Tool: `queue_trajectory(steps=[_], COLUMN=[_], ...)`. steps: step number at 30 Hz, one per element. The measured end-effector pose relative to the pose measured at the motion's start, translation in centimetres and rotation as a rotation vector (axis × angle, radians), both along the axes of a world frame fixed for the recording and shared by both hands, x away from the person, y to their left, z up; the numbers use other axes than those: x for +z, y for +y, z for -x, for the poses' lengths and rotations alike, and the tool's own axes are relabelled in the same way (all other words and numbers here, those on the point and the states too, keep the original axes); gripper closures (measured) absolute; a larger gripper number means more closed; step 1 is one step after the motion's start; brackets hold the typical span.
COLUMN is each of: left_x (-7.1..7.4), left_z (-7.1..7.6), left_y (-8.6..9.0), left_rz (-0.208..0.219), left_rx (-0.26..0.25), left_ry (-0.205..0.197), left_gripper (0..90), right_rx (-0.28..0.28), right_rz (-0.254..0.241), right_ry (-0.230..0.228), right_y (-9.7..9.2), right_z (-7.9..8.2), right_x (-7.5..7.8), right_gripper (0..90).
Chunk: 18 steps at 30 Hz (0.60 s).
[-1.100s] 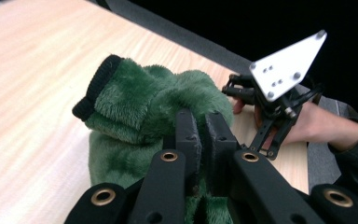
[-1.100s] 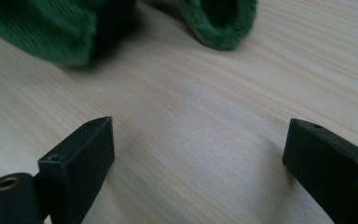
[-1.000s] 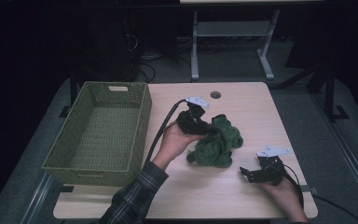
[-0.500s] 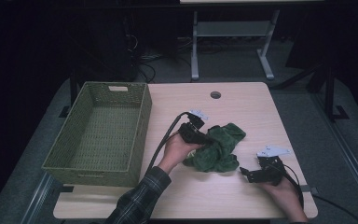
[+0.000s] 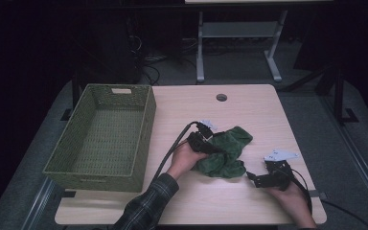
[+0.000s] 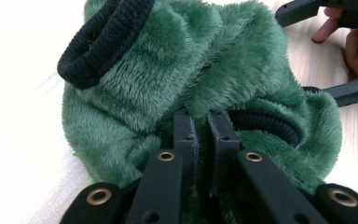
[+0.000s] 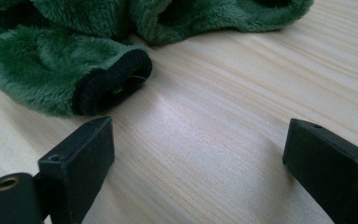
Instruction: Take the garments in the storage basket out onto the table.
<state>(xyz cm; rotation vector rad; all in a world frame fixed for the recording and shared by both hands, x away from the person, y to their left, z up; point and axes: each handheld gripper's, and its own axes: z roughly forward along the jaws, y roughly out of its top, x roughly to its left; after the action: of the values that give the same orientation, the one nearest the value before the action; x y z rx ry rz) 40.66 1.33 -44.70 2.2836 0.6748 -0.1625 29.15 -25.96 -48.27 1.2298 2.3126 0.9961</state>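
Observation:
A fuzzy green garment (image 5: 230, 146) with black ribbed cuffs lies bunched on the wooden table (image 5: 254, 108), right of centre. My left gripper (image 5: 219, 151) is shut on a fold of it, and in the left gripper view the two jaws (image 6: 201, 126) press together into the green pile (image 6: 168, 70). My right gripper (image 5: 255, 178) rests open on the table just right of the garment and clear of it. In the right gripper view, bare wood lies between its wide-apart jaws (image 7: 196, 149), with a black cuff (image 7: 109, 81) a little ahead on the left.
A woven green basket (image 5: 143, 129) stands on the left part of the table, with nothing visible inside. A round cable hole (image 5: 221, 97) sits near the far edge. The left gripper's cable (image 5: 170, 151) trails beside the basket. Dark floor and a metal frame lie beyond.
My left gripper has drawn the garment toward the near edge of the table, bunching it tighter. The right gripper has stayed where it was, open.

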Motion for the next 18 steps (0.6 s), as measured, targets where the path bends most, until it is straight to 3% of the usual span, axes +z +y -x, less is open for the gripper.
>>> queue_trajectory(steps=[4, 10, 14, 18], left_x=[2.2, 4.1, 4.9, 4.7], left_z=[0.8, 2.1, 3.3, 4.2], left_y=[0.5, 0.8, 0.7, 0.0], left_rz=[0.004, 0.013, 0.024, 0.016], left_rx=[0.002, -0.01, -0.041, -0.07], left_ry=[-0.054, -0.102, -0.115, -0.117], left_gripper=[69.5, 61.8, 61.7, 60.8], right_rx=[0.0, 0.0, -0.001, 0.0], right_rz=[0.0, 0.0, 0.0, 0.0], right_ry=[0.0, 0.0, 0.001, 0.0], right_y=[0.0, 0.0, 0.0, 0.0], right_z=[0.0, 0.0, 0.0, 0.0], right_x=[0.0, 0.0, 0.0, 0.0], right_gripper=[8.6, 8.6, 8.7, 8.7])
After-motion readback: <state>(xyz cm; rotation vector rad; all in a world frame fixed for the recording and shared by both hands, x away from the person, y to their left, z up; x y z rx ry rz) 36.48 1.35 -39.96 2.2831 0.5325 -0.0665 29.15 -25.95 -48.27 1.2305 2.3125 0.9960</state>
